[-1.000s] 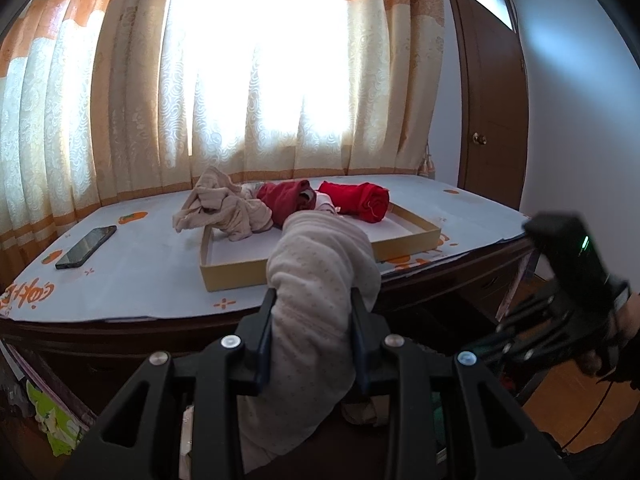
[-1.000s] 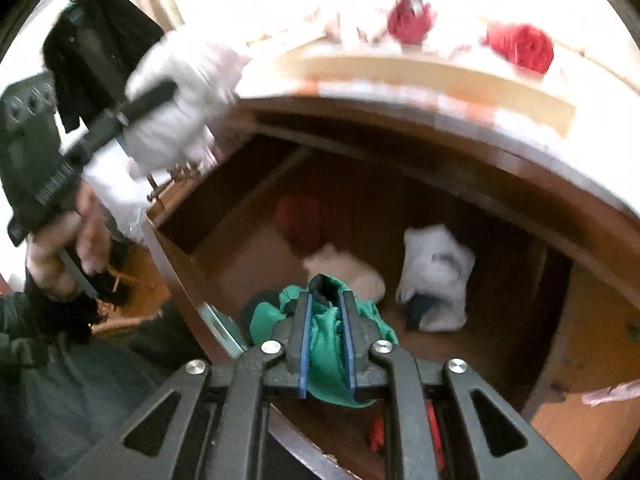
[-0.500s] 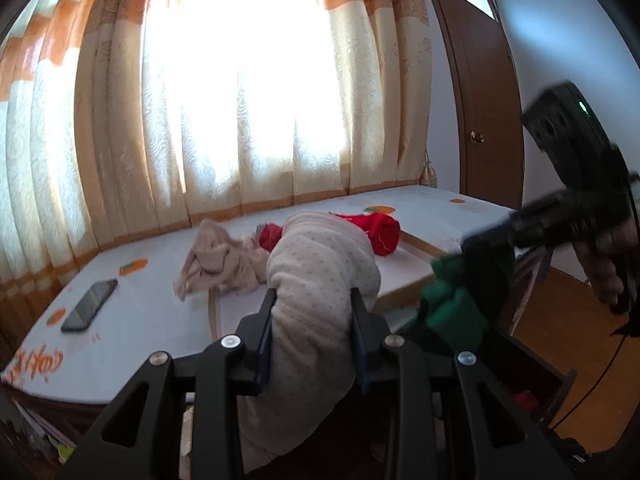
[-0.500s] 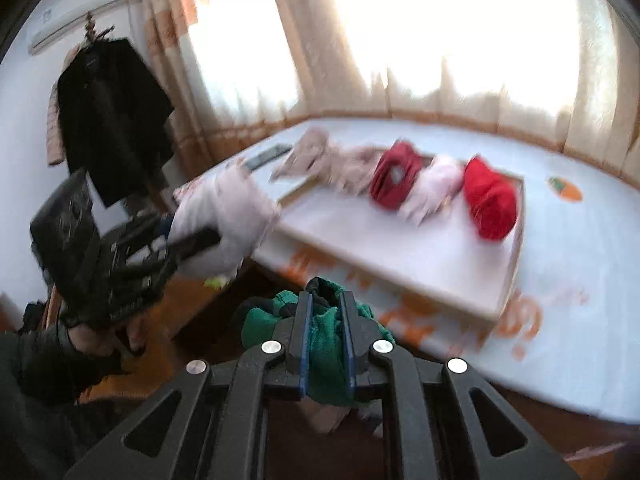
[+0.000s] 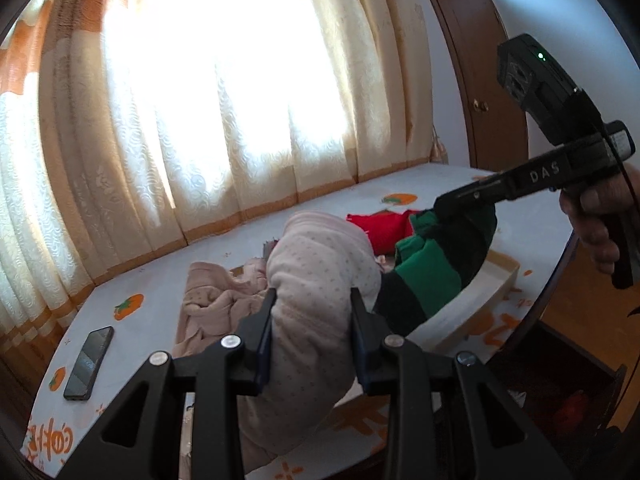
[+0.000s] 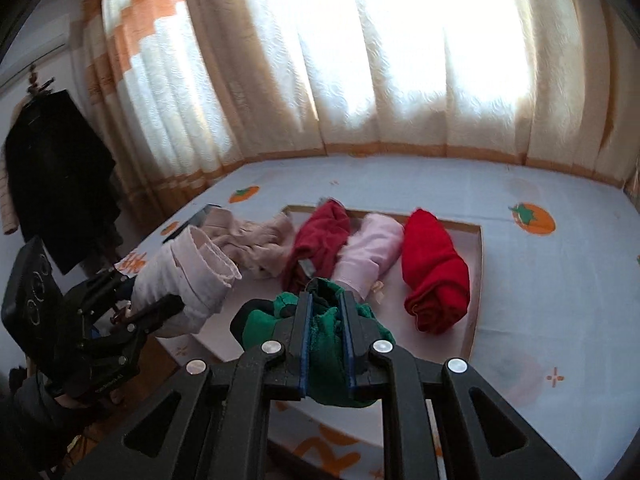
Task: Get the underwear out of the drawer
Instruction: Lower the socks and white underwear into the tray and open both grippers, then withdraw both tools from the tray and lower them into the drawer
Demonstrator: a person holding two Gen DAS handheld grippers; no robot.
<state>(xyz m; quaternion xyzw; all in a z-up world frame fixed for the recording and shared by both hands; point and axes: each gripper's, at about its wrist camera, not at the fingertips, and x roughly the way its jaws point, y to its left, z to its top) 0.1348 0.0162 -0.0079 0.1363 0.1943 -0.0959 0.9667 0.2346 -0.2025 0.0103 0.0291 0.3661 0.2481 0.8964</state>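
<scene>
A: Left wrist: since a second ago the left gripper (image 5: 312, 332) has lifted its pale dotted roll (image 5: 316, 288) from drawer height to above the worktop (image 5: 160, 284), still clamped on it

B: Right wrist: right gripper (image 6: 325, 344) pinches the green underwear (image 6: 328, 344) above the tray (image 6: 476, 280). Thin bite, might slip out early

Strong daylight is filtered through cream and orange curtains (image 5: 224, 112) hung behind the table (image 6: 560, 280), which is covered by a pale cloth printed with orange fruit. A brown wooden door (image 5: 480, 92) is set in the white wall (image 5: 532, 20) at the right, and a black coat (image 6: 56, 172) is hung at the left.
</scene>
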